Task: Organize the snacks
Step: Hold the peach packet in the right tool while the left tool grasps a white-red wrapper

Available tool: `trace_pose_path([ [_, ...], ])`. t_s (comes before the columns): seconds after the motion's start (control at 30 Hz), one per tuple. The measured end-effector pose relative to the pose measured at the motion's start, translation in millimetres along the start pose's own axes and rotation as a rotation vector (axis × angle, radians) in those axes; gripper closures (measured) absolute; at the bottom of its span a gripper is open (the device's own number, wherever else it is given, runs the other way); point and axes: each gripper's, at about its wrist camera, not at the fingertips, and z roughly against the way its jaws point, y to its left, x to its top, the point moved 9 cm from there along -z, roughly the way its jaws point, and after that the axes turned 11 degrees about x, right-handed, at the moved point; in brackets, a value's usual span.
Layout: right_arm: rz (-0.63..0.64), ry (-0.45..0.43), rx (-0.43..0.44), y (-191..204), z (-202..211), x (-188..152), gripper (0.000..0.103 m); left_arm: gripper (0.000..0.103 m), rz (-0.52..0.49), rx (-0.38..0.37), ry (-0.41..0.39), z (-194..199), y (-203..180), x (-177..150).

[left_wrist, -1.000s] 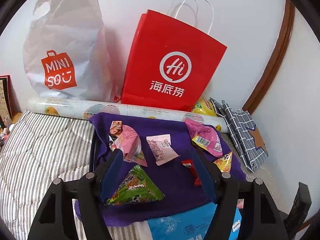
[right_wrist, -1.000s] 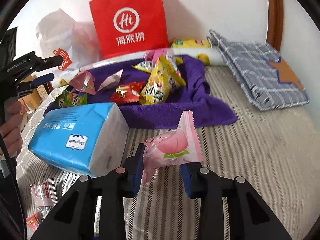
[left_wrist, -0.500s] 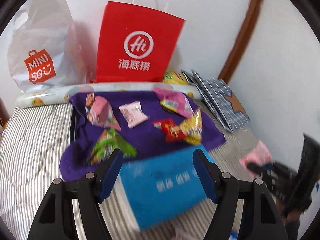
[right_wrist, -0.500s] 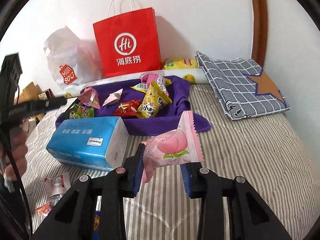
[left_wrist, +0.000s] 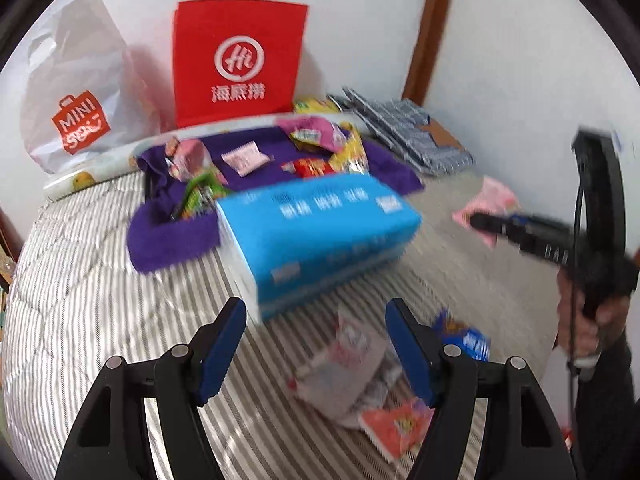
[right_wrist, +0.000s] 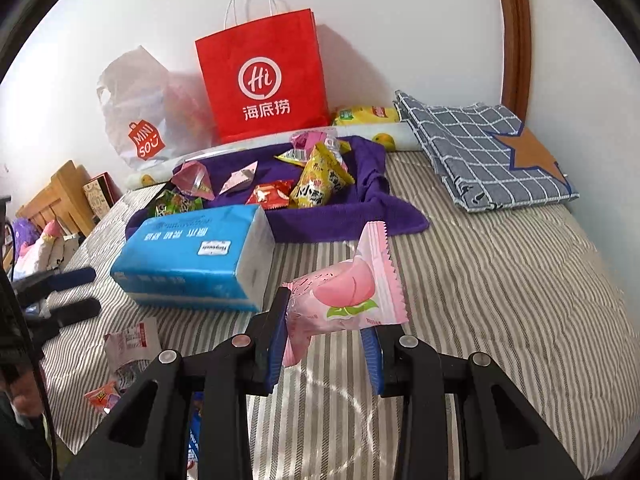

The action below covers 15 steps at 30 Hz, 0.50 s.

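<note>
Right gripper (right_wrist: 326,340) pinching a pink peach snack packet (right_wrist: 346,294) clear of the striped bedcover (right_wrist: 500,300), seemingly carrying it toward the purple cloth (right_wrist: 348,220) ahead, where other snacks (right_wrist: 316,184) are lying gathered. Left gripper (left_wrist: 316,344) hanging spread and empty over loose wrappers (left_wrist: 352,364) just below, likely lining up the next pick. Beyond, blue tissue pack (left_wrist: 320,232) hiding part of the cloth. Wrappers blurring past reading; bag contents unseen.
</note>
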Motion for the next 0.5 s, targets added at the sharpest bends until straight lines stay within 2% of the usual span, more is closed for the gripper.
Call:
trace_pose_path([
  [0.1,-0.005,-0.006,-0.01,-1.6,6.6,-3.8,0.069,0.033,-0.04,-0.007,0.022,-1.4,-8.2,-11.2],
  [0.27,-0.024,-0.011,-0.007,-5.0,16.4,-11.5,0.069,0.033,-0.103,-0.067,0.049,1.1,-27.2,-23.1],
  [0.4,-0.027,-0.009,0.007,-2.7,21.4,-18.7,0.069,0.032,-0.179,-0.002,0.081,-10.5,-38.4,-33.7],
  [0.5,-0.021,-0.009,0.026,3.4,27.0,-24.9,0.069,0.033,-0.192,0.043,0.094,-16.9,-38.9,-38.8],
])
